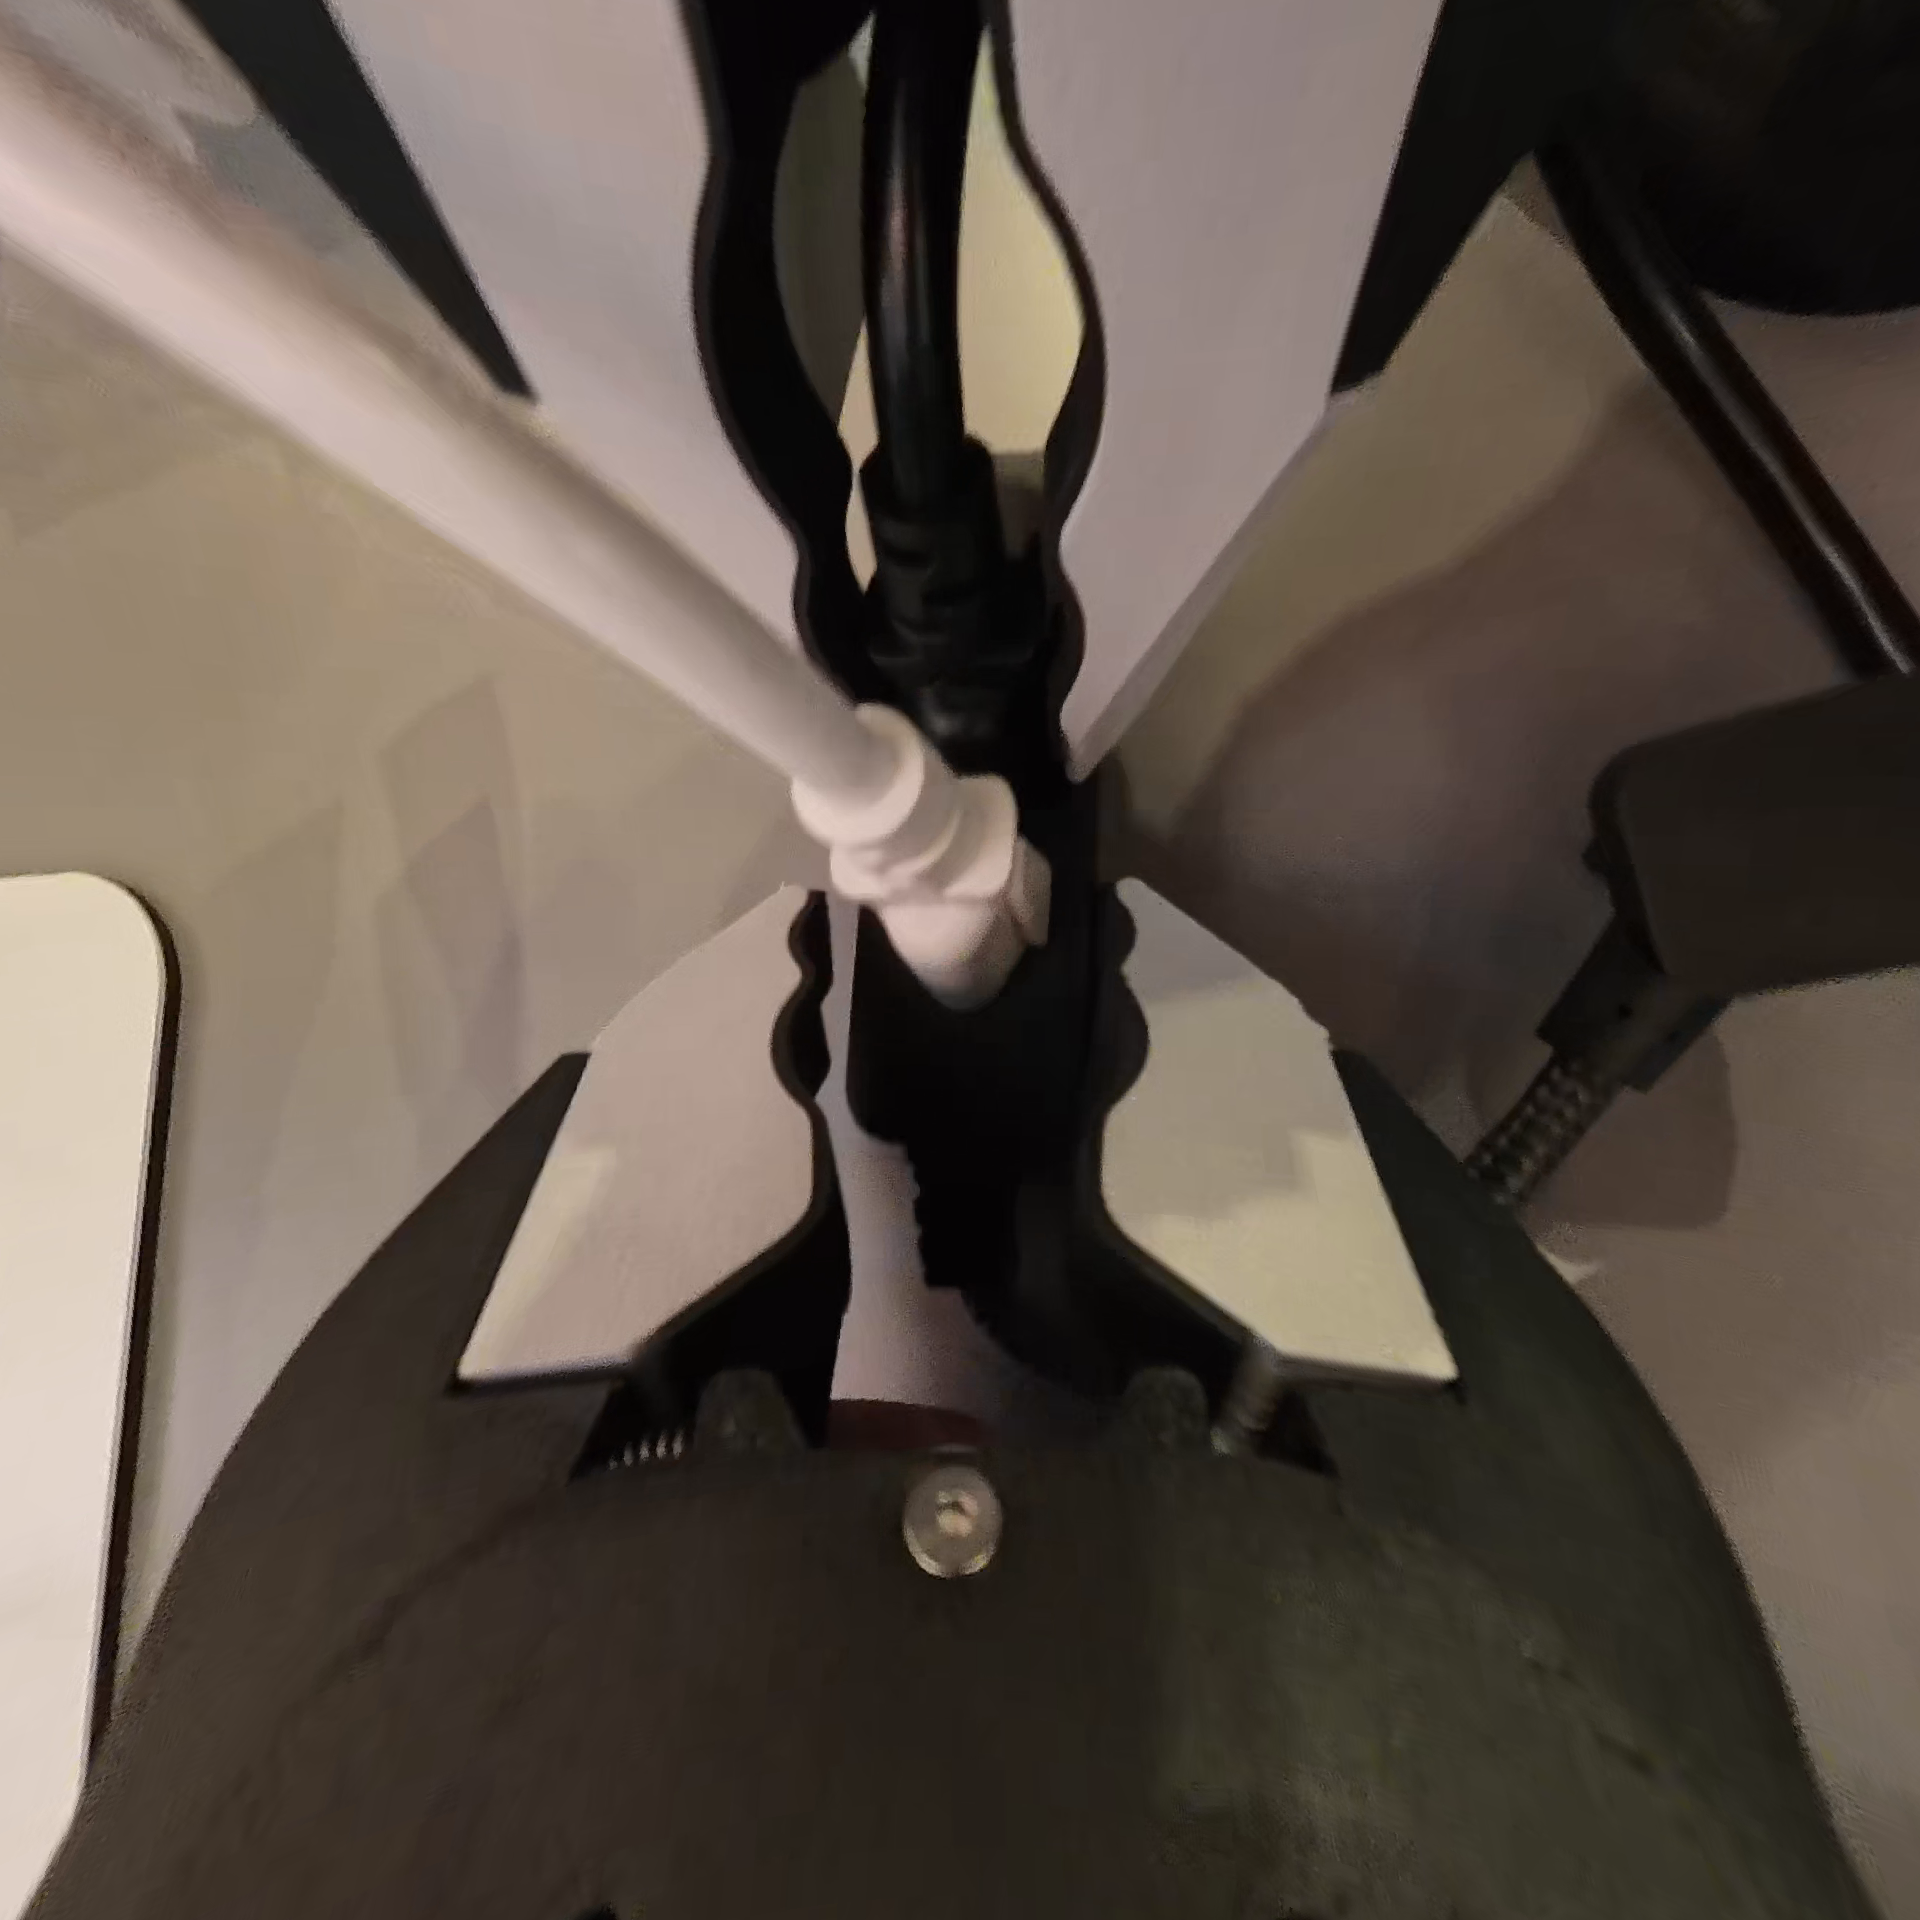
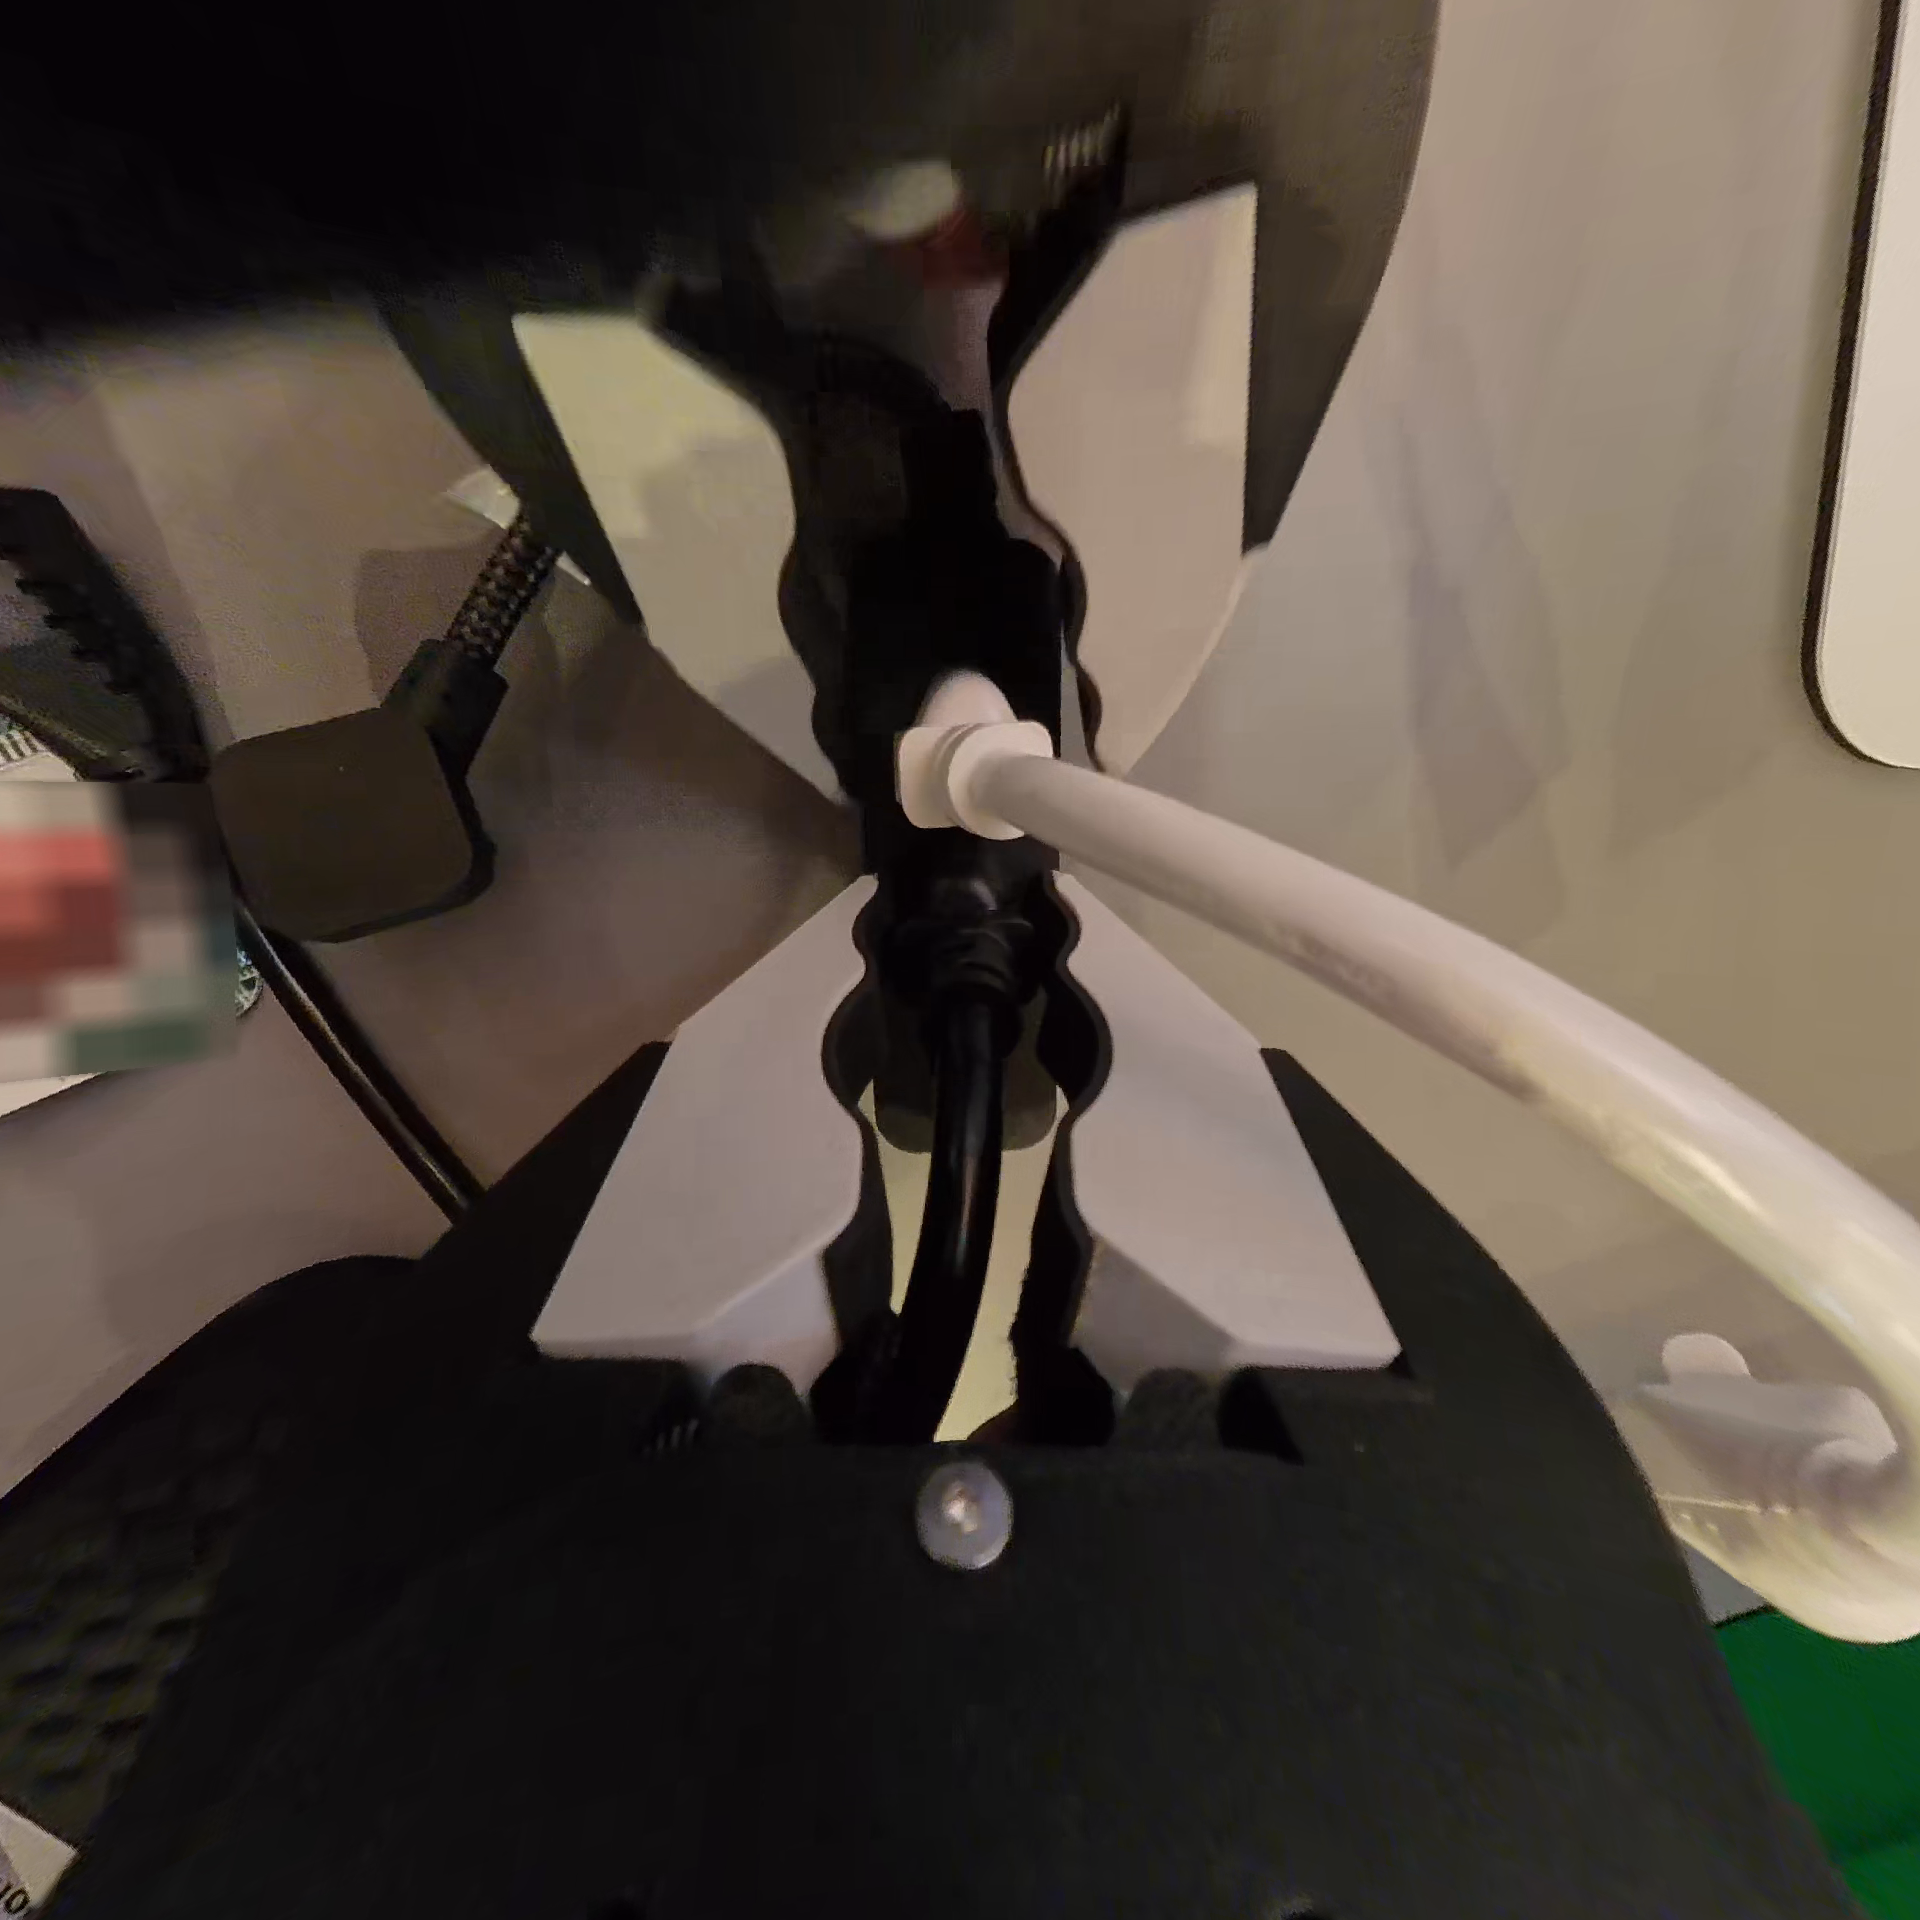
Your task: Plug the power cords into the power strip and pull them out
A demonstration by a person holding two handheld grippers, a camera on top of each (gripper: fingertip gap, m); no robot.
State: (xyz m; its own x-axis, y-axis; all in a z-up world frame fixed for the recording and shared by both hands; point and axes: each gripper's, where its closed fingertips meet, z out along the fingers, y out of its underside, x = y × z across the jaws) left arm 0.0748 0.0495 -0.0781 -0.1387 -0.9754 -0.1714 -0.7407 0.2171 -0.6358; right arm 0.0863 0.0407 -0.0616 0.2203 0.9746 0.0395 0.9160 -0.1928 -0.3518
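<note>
My left gripper (image 1: 966, 935) is shut on a black socket block (image 1: 966, 1091) that has a white cord (image 1: 416, 436) leaving it up and to the left. My right gripper (image 1: 956, 665) faces it tip to tip, shut on a black plug (image 1: 935, 582) with a black cord (image 1: 914, 260). In the right wrist view, my right gripper (image 2: 961, 935) holds the black plug (image 2: 956, 925), and its cord (image 2: 956, 1195) runs back between the fingers. The left gripper (image 2: 945, 727) holds the black block (image 2: 894, 582), and the white cord (image 2: 1351, 935) curves right. Plug and block touch; how deep the plug sits is hidden.
A white board with a dark rim lies beside the grippers (image 1: 73, 1143) (image 2: 1881, 416). A black box (image 1: 1766, 831) (image 2: 332, 821) with a braided cable (image 1: 1538, 1112) sits on the other side. A thin black cable (image 2: 353, 1070) crosses the pale table. A white clip (image 2: 1766, 1423) sits on the white cord. Both grippers' tips are close together, under 4 cm apart.
</note>
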